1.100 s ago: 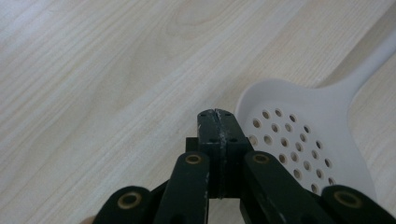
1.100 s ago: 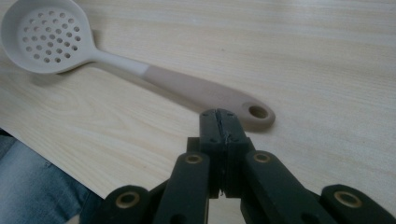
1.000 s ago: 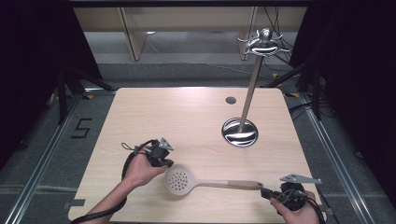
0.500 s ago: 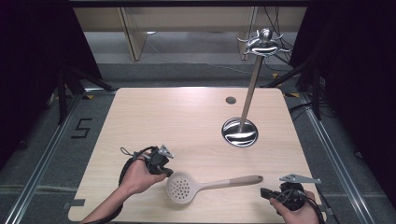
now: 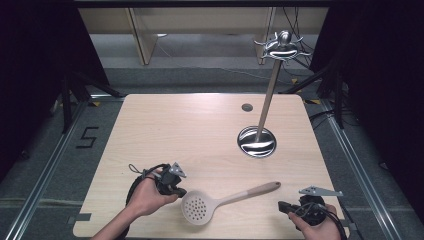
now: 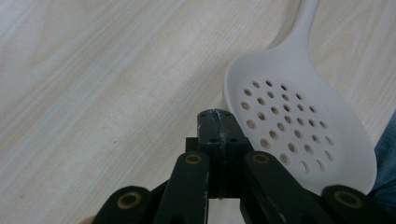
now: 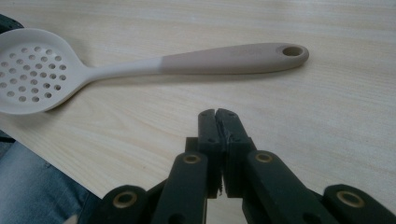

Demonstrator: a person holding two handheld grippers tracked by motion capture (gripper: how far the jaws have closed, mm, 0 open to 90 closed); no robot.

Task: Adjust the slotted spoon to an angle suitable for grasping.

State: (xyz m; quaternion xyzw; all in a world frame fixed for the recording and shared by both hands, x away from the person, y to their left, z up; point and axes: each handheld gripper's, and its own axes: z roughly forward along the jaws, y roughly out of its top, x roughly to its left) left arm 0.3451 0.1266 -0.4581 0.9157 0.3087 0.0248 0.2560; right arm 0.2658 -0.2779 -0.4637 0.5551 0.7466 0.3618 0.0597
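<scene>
The light wooden desk [image 5: 200, 130] stands on grey carpet floor [image 5: 45, 165] marked with a black "5" [image 5: 86, 137]. Wooden furniture legs [image 5: 140, 35] stand behind; both sides are dark.

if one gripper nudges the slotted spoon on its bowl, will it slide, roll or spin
The slotted spoon will likely pivot rather than roll: its long handle lies flat on the table. It looks stiff and probably light, being a thin perforated bowl on a slim handle. On the smooth wood it may slide easily; the left gripper, jaws shut, sits beside the bowl.
</scene>
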